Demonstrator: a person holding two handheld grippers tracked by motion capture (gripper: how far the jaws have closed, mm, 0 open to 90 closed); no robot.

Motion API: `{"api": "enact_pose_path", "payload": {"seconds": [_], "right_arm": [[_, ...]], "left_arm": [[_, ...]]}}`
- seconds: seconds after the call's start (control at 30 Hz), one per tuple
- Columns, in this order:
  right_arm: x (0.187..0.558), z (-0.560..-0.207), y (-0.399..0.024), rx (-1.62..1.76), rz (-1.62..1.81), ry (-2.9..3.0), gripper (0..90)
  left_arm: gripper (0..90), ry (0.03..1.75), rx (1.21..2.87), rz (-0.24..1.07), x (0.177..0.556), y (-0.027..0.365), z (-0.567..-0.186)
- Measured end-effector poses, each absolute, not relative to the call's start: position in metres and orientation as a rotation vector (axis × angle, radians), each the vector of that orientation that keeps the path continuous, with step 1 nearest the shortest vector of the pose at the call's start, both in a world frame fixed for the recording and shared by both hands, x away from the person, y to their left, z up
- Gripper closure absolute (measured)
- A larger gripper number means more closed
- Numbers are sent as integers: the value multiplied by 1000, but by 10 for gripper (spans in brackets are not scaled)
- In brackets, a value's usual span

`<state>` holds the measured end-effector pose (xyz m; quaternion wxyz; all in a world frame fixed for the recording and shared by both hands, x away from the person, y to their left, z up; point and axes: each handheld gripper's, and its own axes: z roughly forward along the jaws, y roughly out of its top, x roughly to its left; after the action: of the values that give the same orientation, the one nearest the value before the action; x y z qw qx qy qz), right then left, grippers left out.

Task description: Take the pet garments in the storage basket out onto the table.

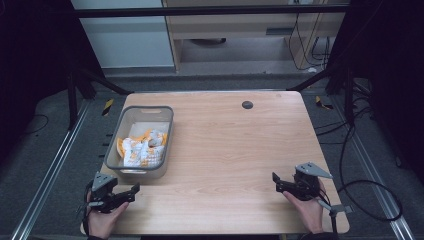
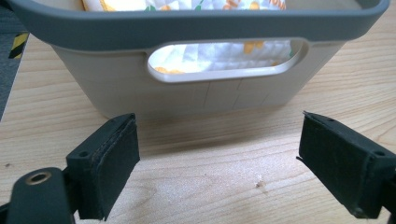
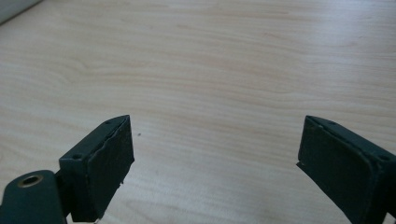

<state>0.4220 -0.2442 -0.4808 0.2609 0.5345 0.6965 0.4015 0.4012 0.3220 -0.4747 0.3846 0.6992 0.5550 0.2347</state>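
Note:
A grey plastic basket stands on the left half of the wooden table, and crumpled white-and-orange cloth lies inside it. My left gripper rests near the table's front left corner, just in front of the basket, open with nothing between its jaws. In the left gripper view the basket's near wall and its handle slot fill the space ahead, with the cloth showing through the slot. My right gripper sits at the front right, open and empty, over bare wood.
A small dark round cap is set in the tabletop near the far edge. Black frame struts stand at both far corners, and cables lie on the floor to the right. A rail runs along the floor on the left.

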Motion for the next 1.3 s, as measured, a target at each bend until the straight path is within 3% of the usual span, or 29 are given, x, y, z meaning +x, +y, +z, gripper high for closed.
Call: {"api": "enact_pose_path", "payload": {"seconds": [0.33, 1.3], "right_arm": [[416, -485, -254, 1460, 1077, 1907, 103], [415, -486, -254, 1451, 1095, 1951, 104]], "left_arm": [[137, 1402, 1740, 639, 396, 326, -464], [160, 1371, 1673, 600, 389, 323, -437]]}}
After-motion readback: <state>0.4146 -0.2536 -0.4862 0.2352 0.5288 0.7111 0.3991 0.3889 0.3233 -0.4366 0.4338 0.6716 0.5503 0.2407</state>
